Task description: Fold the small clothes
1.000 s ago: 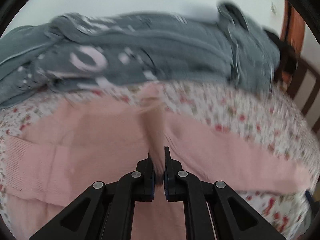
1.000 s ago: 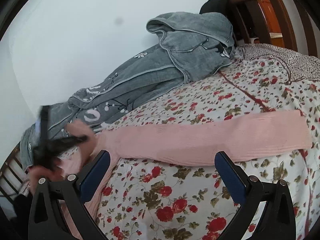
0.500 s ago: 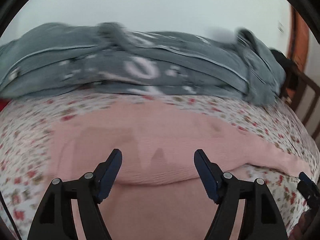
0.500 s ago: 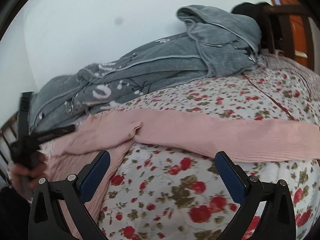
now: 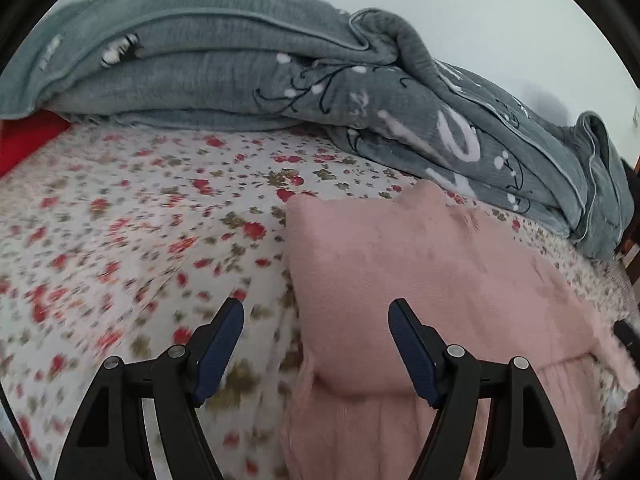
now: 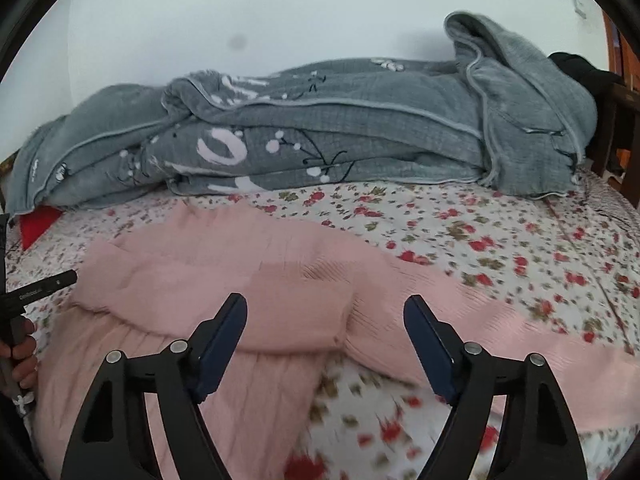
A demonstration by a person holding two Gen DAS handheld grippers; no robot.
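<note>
Pink knit sweater (image 6: 256,280): flat on floral bedsheet (image 5: 132,216), near side of grey blanket (image 6: 340,136); one sleeve apparently folded across body. Left gripper (image 5: 316,344): jaws apart, empty. Right gripper (image 6: 325,340): jaws just narrowing, nothing pinched, above sweater.

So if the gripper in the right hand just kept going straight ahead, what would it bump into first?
Most likely the pink garment lying on the floral bedsheet; the right gripper points down at it with jaws open and empty. Depth is hard to judge.
</note>
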